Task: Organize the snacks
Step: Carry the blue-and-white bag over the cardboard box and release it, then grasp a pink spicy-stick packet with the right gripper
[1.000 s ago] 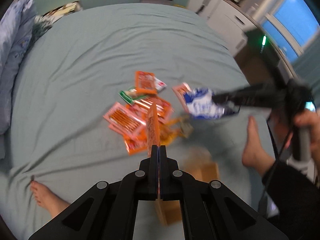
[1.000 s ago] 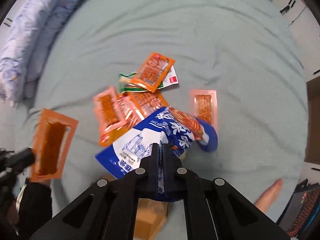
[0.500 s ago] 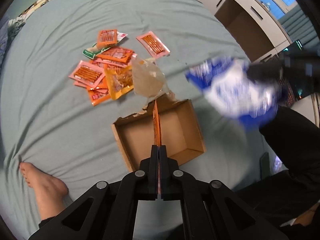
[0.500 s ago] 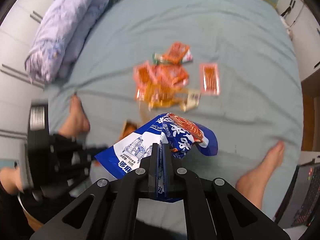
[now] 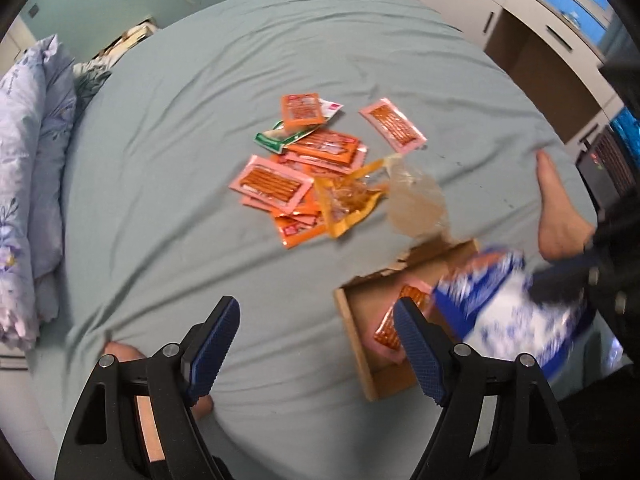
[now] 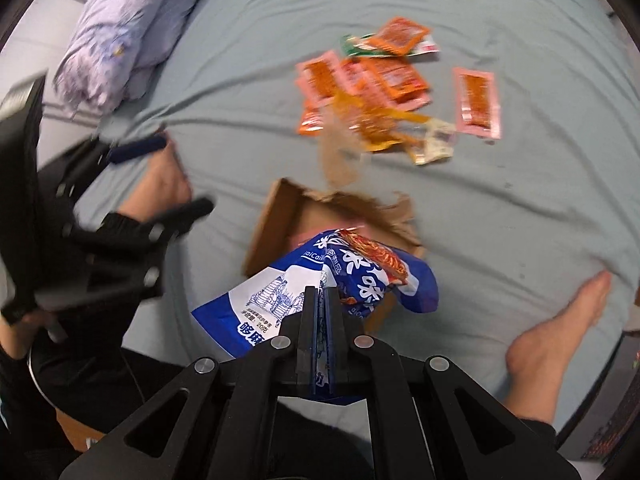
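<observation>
A shallow cardboard box [image 5: 354,320] lies on the teal bed, and an orange snack packet [image 5: 400,312] lies inside it. My left gripper [image 5: 316,320] is open and empty, just left of the box. My right gripper [image 6: 320,296] is shut on a blue and white snack bag [image 6: 280,296], held over the box [image 6: 276,208]; the bag shows blurred in the left wrist view [image 5: 508,308]. A pile of orange and pink snack packets [image 5: 308,168] lies beyond the box, also in the right wrist view [image 6: 372,84].
One pink packet [image 5: 392,126] lies apart to the right of the pile. A torn clear wrapper [image 5: 416,204] lies by the box's far edge. Bare feet rest on the bed [image 5: 556,208] [image 6: 560,328]. Pillows [image 5: 28,168] lie at the left; cabinets [image 5: 520,12] stand beyond.
My left gripper has opened and let the orange packet drop into the box. My right gripper has carried the blue bag over the box.
</observation>
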Demonstrator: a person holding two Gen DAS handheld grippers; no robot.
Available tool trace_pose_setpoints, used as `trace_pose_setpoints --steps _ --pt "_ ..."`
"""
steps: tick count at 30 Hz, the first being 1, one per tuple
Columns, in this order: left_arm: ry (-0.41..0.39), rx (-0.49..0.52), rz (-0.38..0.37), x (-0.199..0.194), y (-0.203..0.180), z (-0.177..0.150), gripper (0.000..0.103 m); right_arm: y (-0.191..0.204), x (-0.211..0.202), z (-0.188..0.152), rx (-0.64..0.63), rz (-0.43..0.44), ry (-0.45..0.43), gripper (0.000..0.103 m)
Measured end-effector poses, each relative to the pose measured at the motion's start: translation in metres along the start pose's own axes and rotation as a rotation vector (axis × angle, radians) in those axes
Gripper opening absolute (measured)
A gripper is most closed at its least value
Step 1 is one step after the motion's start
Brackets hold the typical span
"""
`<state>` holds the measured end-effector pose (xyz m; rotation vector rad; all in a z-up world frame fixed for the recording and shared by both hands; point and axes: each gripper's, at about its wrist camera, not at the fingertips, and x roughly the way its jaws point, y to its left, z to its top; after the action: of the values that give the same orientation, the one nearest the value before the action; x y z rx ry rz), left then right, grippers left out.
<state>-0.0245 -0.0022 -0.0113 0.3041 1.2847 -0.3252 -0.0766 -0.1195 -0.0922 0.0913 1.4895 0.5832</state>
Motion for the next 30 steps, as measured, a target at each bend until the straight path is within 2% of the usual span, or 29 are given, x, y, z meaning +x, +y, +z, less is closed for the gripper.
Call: trace_pose_setpoints --steps 6,10,12,14,16,17,19,22,27,30 --pt "0.008 -0.017 -0.018 0.004 0.005 0.002 0.08 -0.004 0.031 0.011 0.034 0.059 0.057 0.003" --pt "-0.005 -0.015 -0.022 0.002 0.004 0.004 0.08 -0.026 0.045 0.012 0.171 0.172 0.12 0.004" --pt "-0.01 -0.021 -0.019 0.002 0.005 0.004 0.08 -0.038 0.046 0.01 0.246 0.219 0.119 0.017" --pt "-0.007 -0.027 -0.02 0.003 0.006 0.005 0.08 -0.044 0.039 0.012 0.249 0.197 0.066 0.065" --pt "-0.003 -0.03 -0.02 0.005 0.006 0.004 0.08 -0.047 0.029 0.014 0.23 0.185 -0.014 0.084" --pt "0.0 -0.032 -0.017 0.006 0.006 0.004 0.08 -0.048 0.024 0.016 0.214 0.18 -0.042 0.086" --pt "0.007 -0.038 -0.008 0.008 0.007 0.005 0.08 -0.05 0.016 0.017 0.191 0.14 -0.082 0.086" --pt "0.014 -0.05 0.002 0.012 0.01 0.005 0.08 -0.052 0.005 0.017 0.18 -0.008 -0.153 0.086" --pt "0.016 -0.072 0.017 0.016 0.014 0.007 0.08 -0.06 0.002 0.022 0.176 -0.304 -0.123 0.086" --pt "0.02 -0.095 0.018 0.02 0.017 0.011 0.08 -0.063 0.0 0.023 0.18 -0.375 -0.143 0.086"
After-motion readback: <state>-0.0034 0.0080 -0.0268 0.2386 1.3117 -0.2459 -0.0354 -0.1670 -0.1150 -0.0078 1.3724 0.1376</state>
